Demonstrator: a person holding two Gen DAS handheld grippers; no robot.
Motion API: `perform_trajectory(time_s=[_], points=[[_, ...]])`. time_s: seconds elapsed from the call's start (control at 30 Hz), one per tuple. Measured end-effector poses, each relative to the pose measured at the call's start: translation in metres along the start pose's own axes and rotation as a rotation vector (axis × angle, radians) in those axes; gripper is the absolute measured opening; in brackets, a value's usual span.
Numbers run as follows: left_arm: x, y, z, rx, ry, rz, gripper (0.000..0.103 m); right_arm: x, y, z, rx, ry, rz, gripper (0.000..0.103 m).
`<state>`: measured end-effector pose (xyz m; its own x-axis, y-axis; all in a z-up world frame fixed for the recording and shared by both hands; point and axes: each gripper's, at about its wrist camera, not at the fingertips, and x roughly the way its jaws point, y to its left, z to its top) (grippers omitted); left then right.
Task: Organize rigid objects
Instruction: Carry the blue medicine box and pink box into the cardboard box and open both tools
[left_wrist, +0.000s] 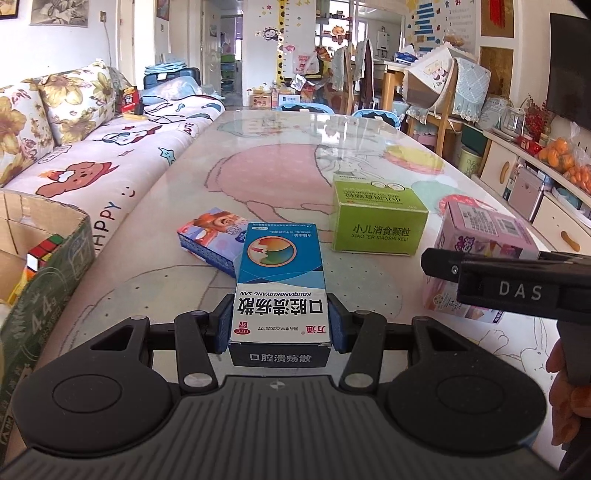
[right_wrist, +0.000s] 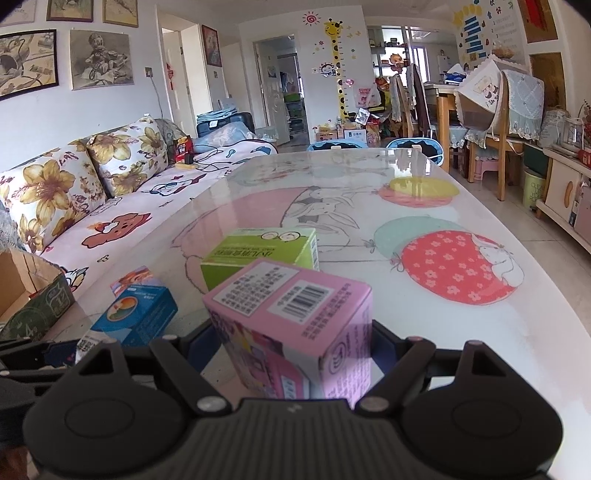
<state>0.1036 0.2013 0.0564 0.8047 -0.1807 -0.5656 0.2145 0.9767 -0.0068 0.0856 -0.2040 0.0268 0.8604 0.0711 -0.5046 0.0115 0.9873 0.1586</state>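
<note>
Grasp step: left gripper (left_wrist: 277, 325) fingers are clamping the blue rectangular cardboard medicine box (left_wrist: 280, 284) on the tabletop (left_wrist: 295, 155); right gripper (right_wrist: 291, 354) fingers are gripping the pink cardboard carton (right_wrist: 295, 317). Next, probably lifting both toward the open cardboard bin (left_wrist: 48, 236), left.

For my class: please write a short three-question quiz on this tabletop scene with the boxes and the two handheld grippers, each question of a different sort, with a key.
1. True or false: the left gripper is shut on the blue box.
2. Multiple choice: which box sits between the fingers of the right gripper? A) the green box B) the pink box C) the cartoon-printed box
3. Fill in: at the left edge of the left wrist view, a colourful puzzle cube lies inside an open ______.

Key
1. True.
2. B.
3. Cardboard box.
</note>
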Motion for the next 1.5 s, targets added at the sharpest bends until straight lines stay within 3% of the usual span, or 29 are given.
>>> perform_trajectory(time_s=[0.7,1.5], points=[[-0.021,0.017,0.006,-0.101,-0.092,0.038,0.062,-0.005,0.037,-0.004,-0.1,-0.034,0.004,0.083],[-0.034,0.033,0.007,-0.253,-0.162,0.146,0.061,-0.017,0.098,-0.006,-0.238,-0.095,0.074,0.083]])
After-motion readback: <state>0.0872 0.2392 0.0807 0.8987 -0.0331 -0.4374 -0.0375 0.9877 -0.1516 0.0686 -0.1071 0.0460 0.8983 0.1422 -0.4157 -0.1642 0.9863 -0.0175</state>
